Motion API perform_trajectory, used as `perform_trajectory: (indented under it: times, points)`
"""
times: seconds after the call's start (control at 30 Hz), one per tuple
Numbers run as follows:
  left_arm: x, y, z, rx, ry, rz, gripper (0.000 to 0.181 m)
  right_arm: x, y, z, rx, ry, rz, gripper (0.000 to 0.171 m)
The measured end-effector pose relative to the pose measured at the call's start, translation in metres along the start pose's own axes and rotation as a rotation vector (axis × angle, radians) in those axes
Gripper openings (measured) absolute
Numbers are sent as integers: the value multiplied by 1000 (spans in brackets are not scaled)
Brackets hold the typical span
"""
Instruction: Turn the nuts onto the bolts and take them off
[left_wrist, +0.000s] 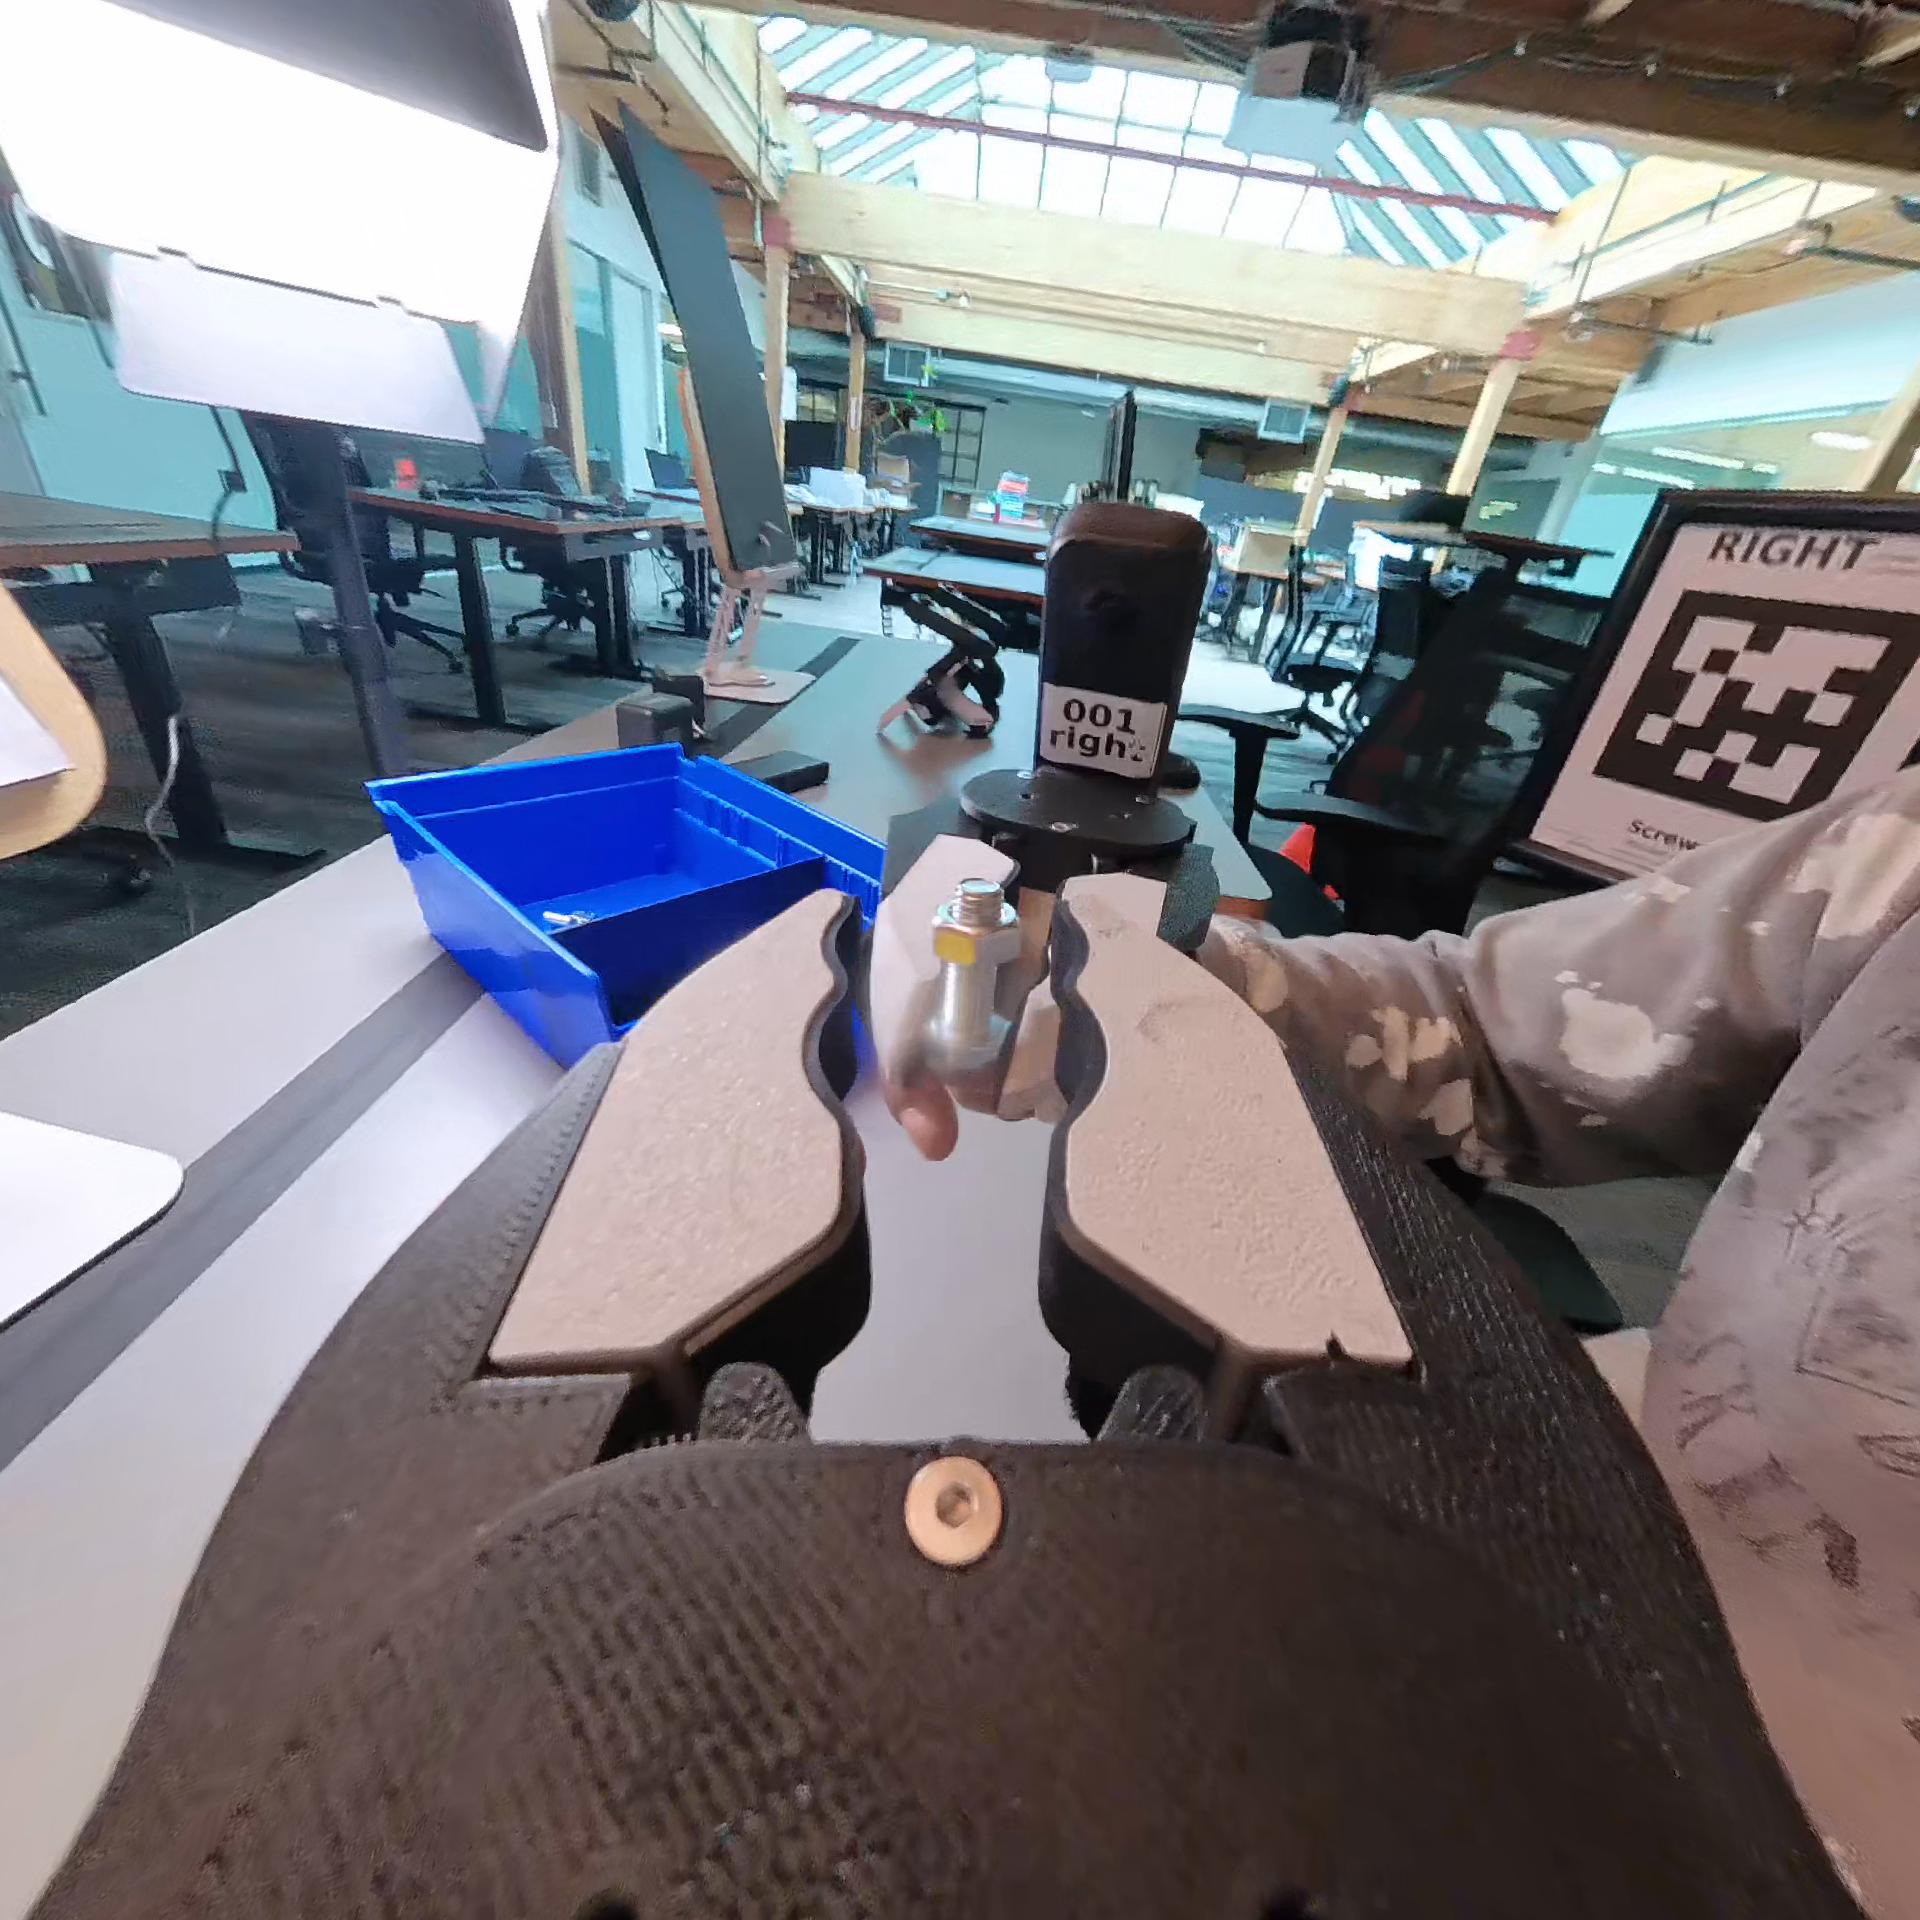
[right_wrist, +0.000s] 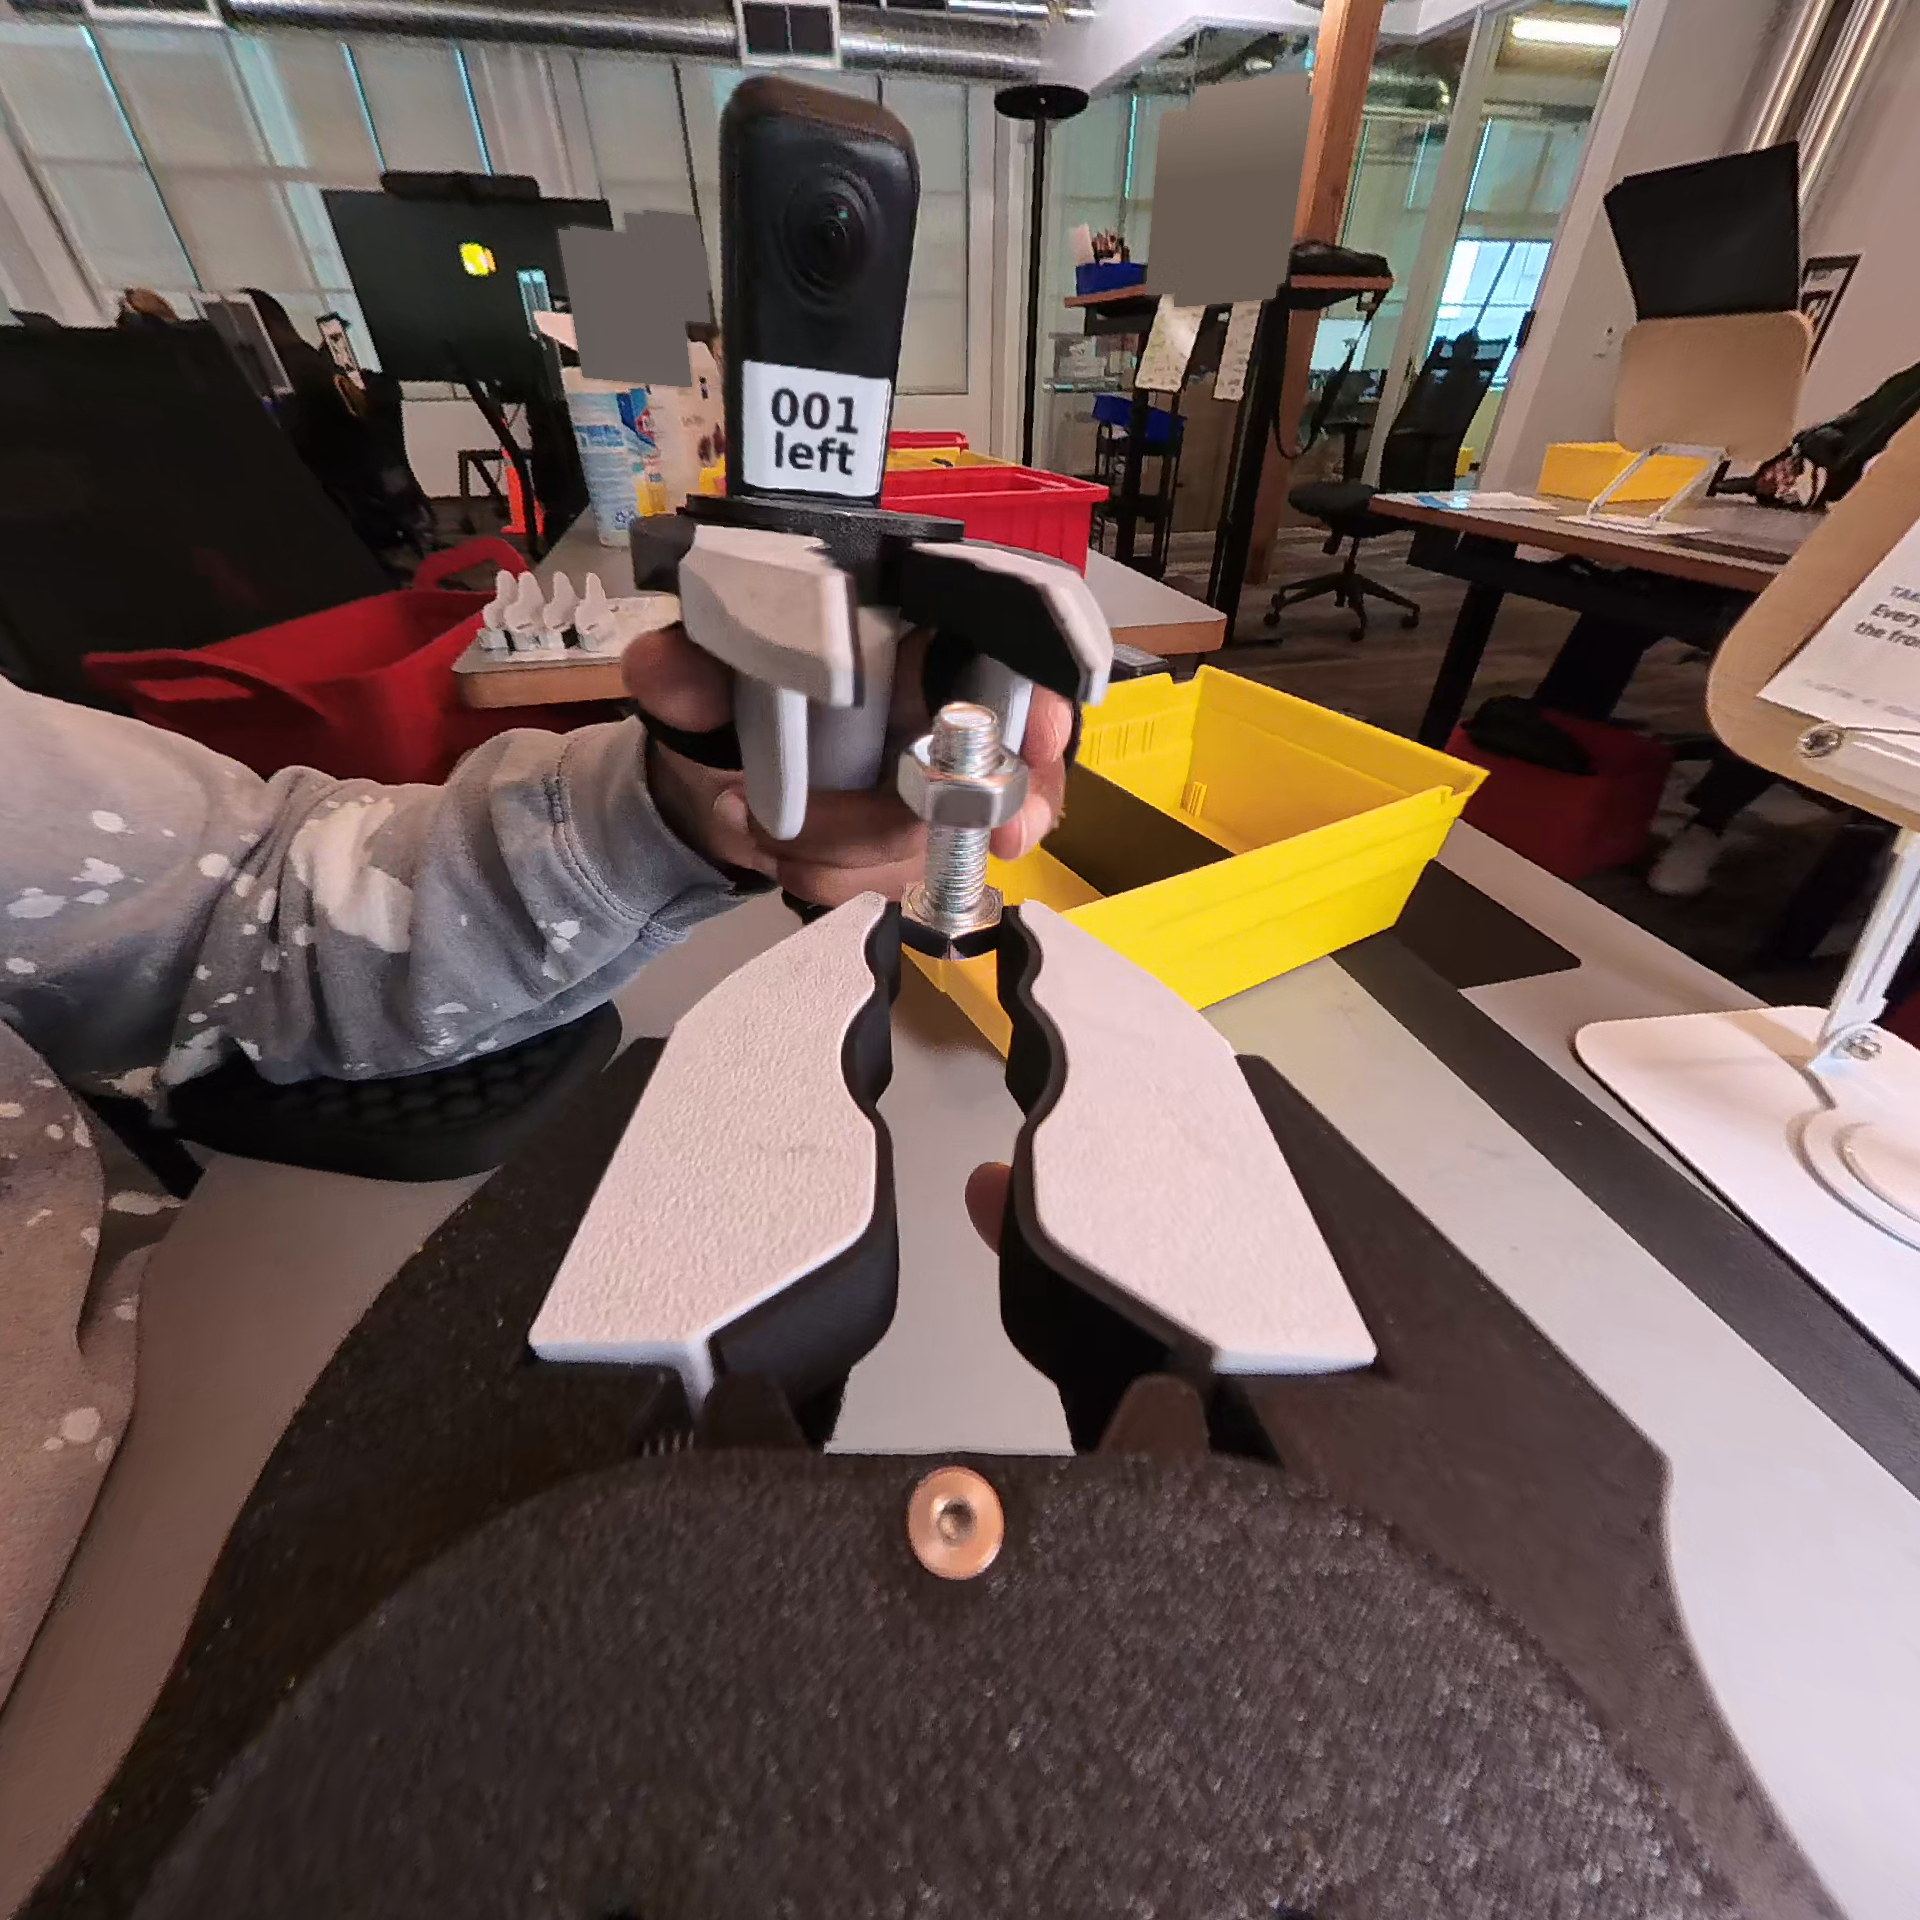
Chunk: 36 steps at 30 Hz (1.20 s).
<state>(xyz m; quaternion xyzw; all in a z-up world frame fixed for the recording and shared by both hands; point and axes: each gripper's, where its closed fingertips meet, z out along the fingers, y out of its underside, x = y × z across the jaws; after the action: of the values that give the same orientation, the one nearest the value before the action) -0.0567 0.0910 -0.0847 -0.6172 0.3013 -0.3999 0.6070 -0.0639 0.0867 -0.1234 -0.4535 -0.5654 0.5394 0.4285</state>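
A grey table (right_wrist: 1558, 1455) carries a yellow bin (right_wrist: 1299, 831) and a blue bin (left_wrist: 540, 862). Above it, the right gripper (right_wrist: 951, 925) clamps the head of an upright bolt (right_wrist: 961, 831). The left gripper (left_wrist: 956, 935) stands parted on either side of the nut (right_wrist: 961, 790), threaded near the bolt's tip; whether its pads touch the nut cannot be told.

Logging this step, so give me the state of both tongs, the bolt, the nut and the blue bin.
bolt: upright, head down.
nut: threaded on, near the tip.
right tongs: shut on the bolt head.
left tongs: open.
blue bin: holds one small metal part.
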Motion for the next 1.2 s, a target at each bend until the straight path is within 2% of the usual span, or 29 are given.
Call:
perform_trajectory:
  times: [0.13,0.17,0.23,0.47,0.6,0.63,0.67,0.8,0.97,1.1,1.13,1.2]
  points:
    - [-7,7,1,-39,-32,18,36,-4,-3,0,8,-15,-9,18]
    - [-18,7,-4,-42,-89,0,21,-4,-4,-2,19,-23,-7,18]
    - [-31,9,-13,-49,-149,23,23,-4,-10,-5,52,-41,15,18]
    - [-4,3,1,-13,-22,5,35,2,1,-1,-2,4,6,18]
    - [-9,11,3,-58,-59,34,36,-1,0,1,4,-5,3,18]
    - [-18,9,-1,-53,-104,16,22,0,-2,-1,19,-9,10,18]
    - [-31,8,-7,-48,-179,33,17,-3,-7,-4,48,-38,27,18]
    - [-26,0,-13,-13,-130,-1,27,0,-10,-6,39,-11,4,18]
    - [0,6,6,-35,-24,12,37,1,-3,-1,16,-3,11,18]
    - [-7,11,5,-72,-55,16,37,-2,-6,-2,28,-14,3,18]
    - [-13,10,1,-66,-89,4,27,0,-7,-4,42,-17,15,18]
    - [-28,8,-8,-54,-168,38,20,-2,-13,-8,80,-46,42,18]
